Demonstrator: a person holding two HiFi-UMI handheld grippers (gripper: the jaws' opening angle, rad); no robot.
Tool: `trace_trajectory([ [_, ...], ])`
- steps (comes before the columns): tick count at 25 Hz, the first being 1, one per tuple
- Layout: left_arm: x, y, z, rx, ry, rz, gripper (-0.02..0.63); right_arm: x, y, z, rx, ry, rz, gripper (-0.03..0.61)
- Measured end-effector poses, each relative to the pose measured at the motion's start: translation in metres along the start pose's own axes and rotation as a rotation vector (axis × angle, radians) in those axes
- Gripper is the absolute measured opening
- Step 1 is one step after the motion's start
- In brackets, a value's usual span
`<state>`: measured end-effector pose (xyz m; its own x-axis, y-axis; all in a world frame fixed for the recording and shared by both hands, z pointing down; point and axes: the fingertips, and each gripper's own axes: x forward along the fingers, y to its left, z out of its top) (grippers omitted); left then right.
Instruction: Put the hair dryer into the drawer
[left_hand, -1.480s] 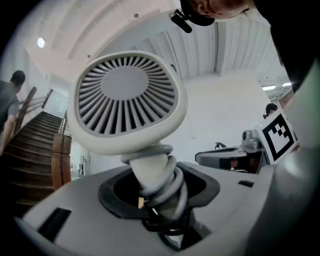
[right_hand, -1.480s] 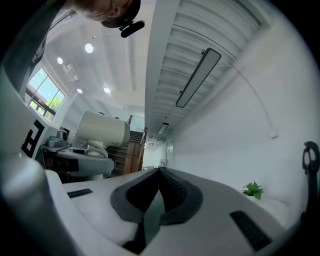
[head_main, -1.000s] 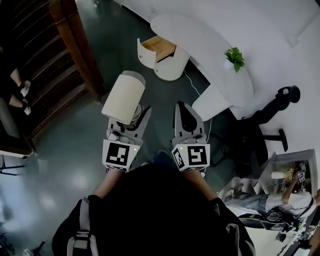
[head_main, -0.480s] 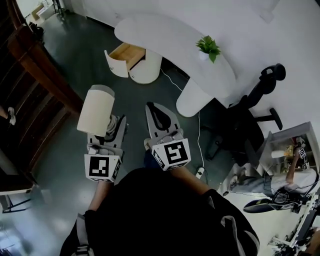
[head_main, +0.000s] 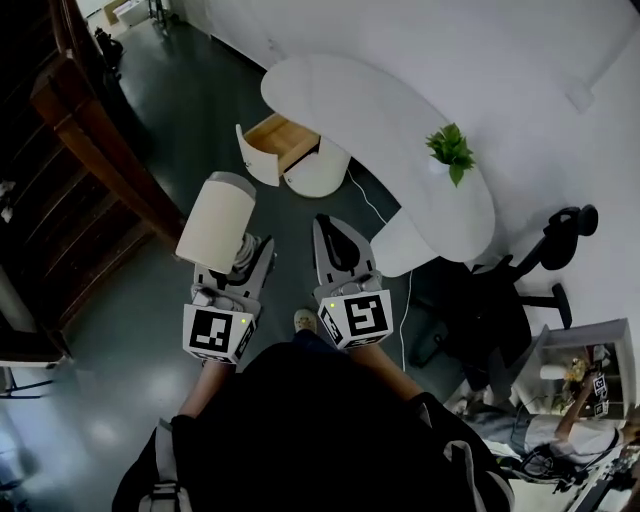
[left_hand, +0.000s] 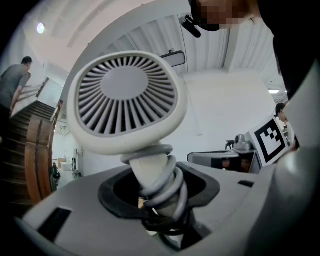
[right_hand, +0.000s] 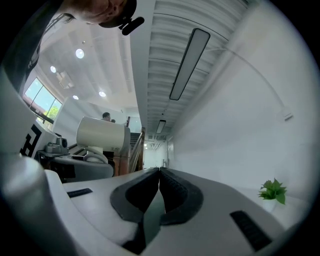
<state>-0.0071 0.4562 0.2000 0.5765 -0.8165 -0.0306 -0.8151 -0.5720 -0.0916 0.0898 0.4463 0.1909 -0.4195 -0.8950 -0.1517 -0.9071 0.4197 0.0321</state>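
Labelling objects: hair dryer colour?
The hair dryer is cream with a grey grille; clearest in the left gripper view.

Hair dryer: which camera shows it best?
Left gripper view: the hair dryer fills it, grille and cord-wrapped handle close up. Head view shows its barrel from above; right gripper view, small, side-on.

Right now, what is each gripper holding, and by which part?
The left gripper holds the hair dryer by its handle, over the cord wound round it. The right gripper is shut and empty.
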Motion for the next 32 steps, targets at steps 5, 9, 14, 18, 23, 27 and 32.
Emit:
trace_trajectory([
  [5,0.038,0.016,-0.010,-0.017,0.043,0.052,0.206,0.039,-0.028,-0.012,0.012,0.007,0.045,0.023],
  [9,0.068,0.025,-0.012,-0.026,0.045,0.093,0.206,0.064,-0.054,-0.016,0.019,0.007,0.078,0.023],
  [14,0.084,0.034,-0.010,-0.005,0.006,0.128,0.206,0.080,-0.065,-0.024,0.032,0.000,0.104,0.023],
  [18,0.093,0.038,-0.011,-0.046,0.000,0.129,0.206,0.083,-0.070,-0.027,0.034,0.005,0.107,0.023],
  [23,0.106,0.050,-0.013,-0.036,-0.015,0.122,0.206,0.093,-0.079,-0.034,0.028,0.021,0.093,0.023],
  [27,0.123,0.066,-0.018,-0.054,-0.006,0.121,0.206,0.109,-0.082,-0.043,0.039,0.024,0.083,0.023],
  [32,0.154,0.094,-0.026,-0.028,-0.010,0.085,0.206,0.143,-0.091,-0.058,0.020,0.033,0.070,0.023],
])
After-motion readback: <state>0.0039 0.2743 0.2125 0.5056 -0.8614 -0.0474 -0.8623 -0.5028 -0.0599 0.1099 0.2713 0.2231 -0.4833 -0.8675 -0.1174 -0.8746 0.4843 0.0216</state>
